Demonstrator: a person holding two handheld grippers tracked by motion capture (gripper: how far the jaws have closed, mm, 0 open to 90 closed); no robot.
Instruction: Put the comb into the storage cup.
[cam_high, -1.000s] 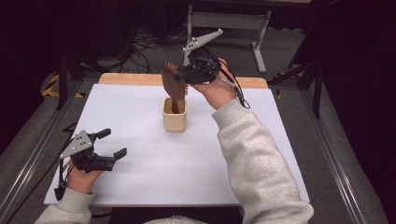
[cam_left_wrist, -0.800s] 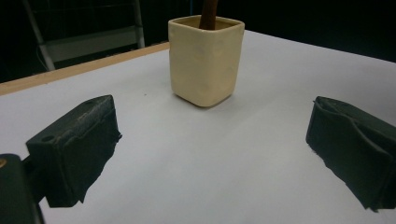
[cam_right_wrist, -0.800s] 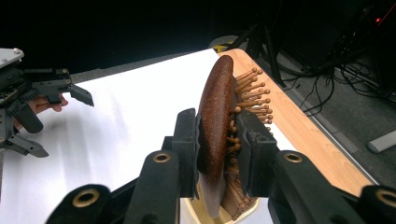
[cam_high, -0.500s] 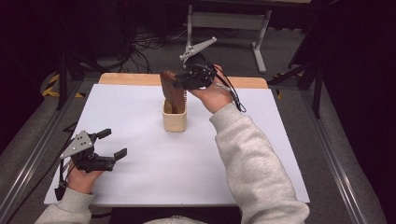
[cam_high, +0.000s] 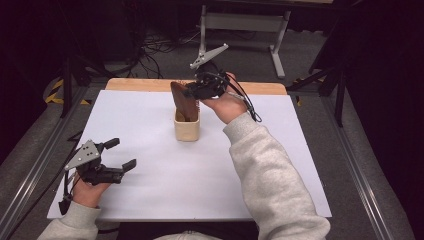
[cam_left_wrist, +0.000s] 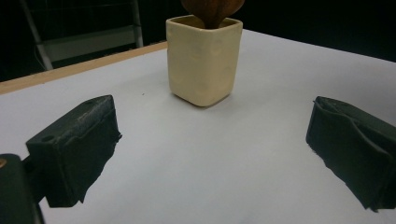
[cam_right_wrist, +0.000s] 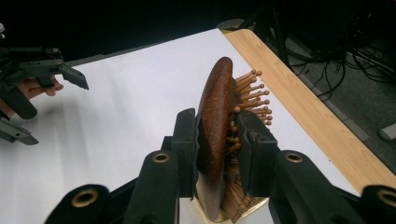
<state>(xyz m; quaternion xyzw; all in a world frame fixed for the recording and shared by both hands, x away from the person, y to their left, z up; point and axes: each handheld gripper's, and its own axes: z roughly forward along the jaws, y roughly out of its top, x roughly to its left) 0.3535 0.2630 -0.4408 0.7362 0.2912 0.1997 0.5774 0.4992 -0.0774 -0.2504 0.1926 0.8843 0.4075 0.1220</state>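
A cream square cup (cam_high: 187, 127) (cam_left_wrist: 204, 59) stands upright near the middle of the white table. A brown wooden hairbrush (cam_high: 183, 102) (cam_right_wrist: 215, 126) with peg bristles stands in it, head up and handle down inside the cup (cam_right_wrist: 233, 210). My right gripper (cam_high: 194, 91) (cam_right_wrist: 219, 144) is shut on the brush head, one jaw on its smooth back and one against the pegs. My left gripper (cam_high: 119, 154) (cam_left_wrist: 210, 154) rests open at the front left, pointed at the cup with nothing between its jaws.
The white sheet (cam_high: 300, 165) covers the table, with a wooden strip (cam_high: 140, 84) showing along the far edge. Metal stand legs and cables (cam_high: 240, 30) lie on the floor beyond. Rails run along both sides of the table.
My right gripper and the brush head have tilted a little further left over the cup. The left gripper has stayed in place.
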